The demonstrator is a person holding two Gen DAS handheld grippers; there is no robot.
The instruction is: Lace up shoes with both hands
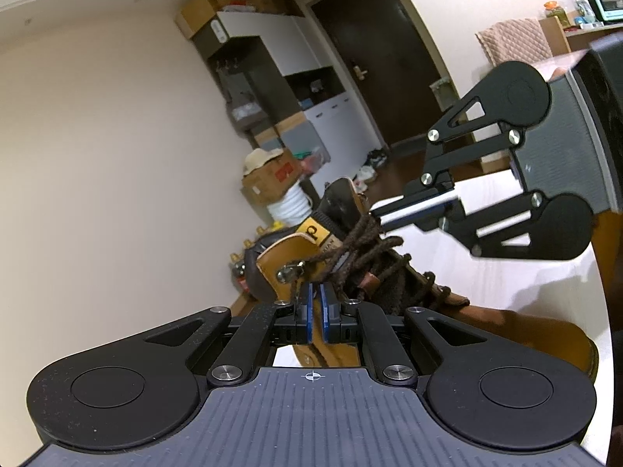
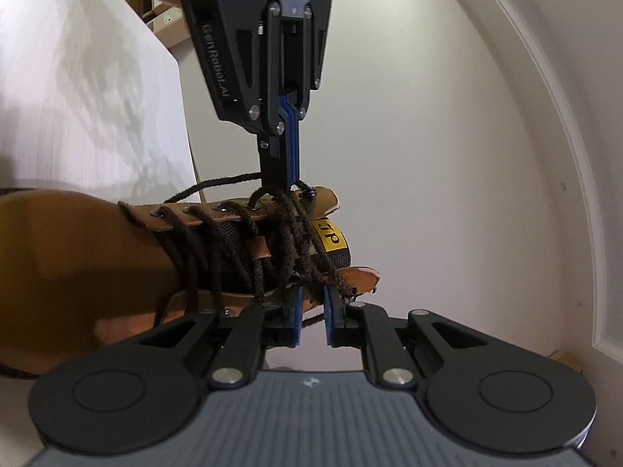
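The boot (image 1: 506, 330) lies on the white surface (image 1: 506, 272), its dark lace (image 2: 229, 233) crossed up to the collar. My left gripper (image 1: 316, 295) sits at one side of the boot's collar, fingers narrow and pinched on a strand. My right gripper (image 2: 312, 292) is at the opposite side of the collar, fingers narrow around bunched strands (I cannot tell if they bite). If I pull now, a thin strand could slip free, I might drag the wrong loop, or the unweighted boot could slide
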